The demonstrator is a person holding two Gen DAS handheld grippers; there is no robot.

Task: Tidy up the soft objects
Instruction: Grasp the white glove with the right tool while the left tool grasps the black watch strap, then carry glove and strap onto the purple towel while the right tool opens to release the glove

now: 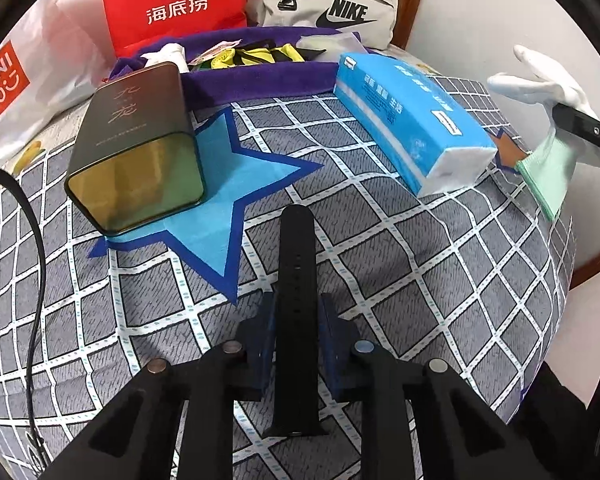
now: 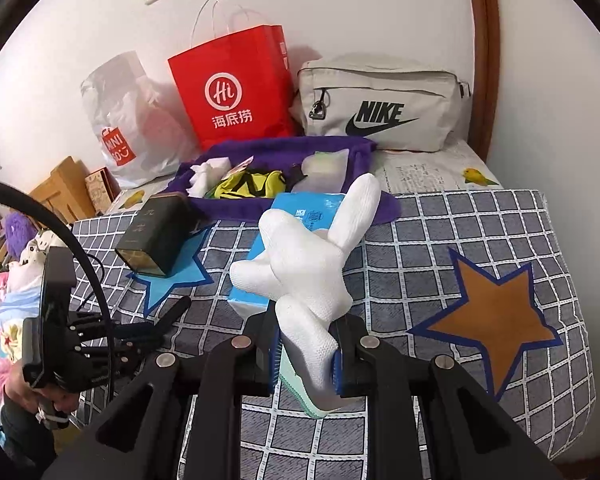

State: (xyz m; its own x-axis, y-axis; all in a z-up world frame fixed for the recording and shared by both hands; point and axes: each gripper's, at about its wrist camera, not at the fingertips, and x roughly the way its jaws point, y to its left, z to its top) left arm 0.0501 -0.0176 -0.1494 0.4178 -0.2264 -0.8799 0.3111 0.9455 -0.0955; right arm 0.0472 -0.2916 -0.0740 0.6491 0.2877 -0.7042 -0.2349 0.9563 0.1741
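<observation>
We find the left gripper point(image 1: 298, 312) with its fingers point(image 1: 262, 320) closed narrow on a black strap point(image 1: 297, 264), which runs lengthwise between the pads and projects forward over the bed point(image 1: 440, 272); whether its far tip rests on the checked cover we cannot tell. The right gripper point(image 2: 306, 354) has its fingers point(image 2: 342, 360) clamped on the cuff end of a white glove point(image 2: 300, 264), whose limp fingers stand up and splay ahead of the pads, clear of the bedding. Just beyond the glove lies a blue tissue pack point(image 1: 408, 120), and to its left a dark tin point(image 1: 136, 148) sits on a blue star point(image 1: 228, 196) printed on the cover. Behind both, against the wall, a purple tray point(image 2: 284, 148) already holds several soft items; a red paper bag point(image 2: 236, 88), a grey pouch point(image 2: 380, 104) and a white plastic bag point(image 2: 132, 120) stand behind it. In our judgement the step in hand is the carry: both soft things are secured and not yet deposited. The next move calls for bringing each over the purple tray, past the tissue pack and tin, then parting the fingers above it. Both grippers pitch downward toward the bed, the left the more steeply; a hand point(image 2: 52, 396) on the left grip shows at the right camera's lower left.
</observation>
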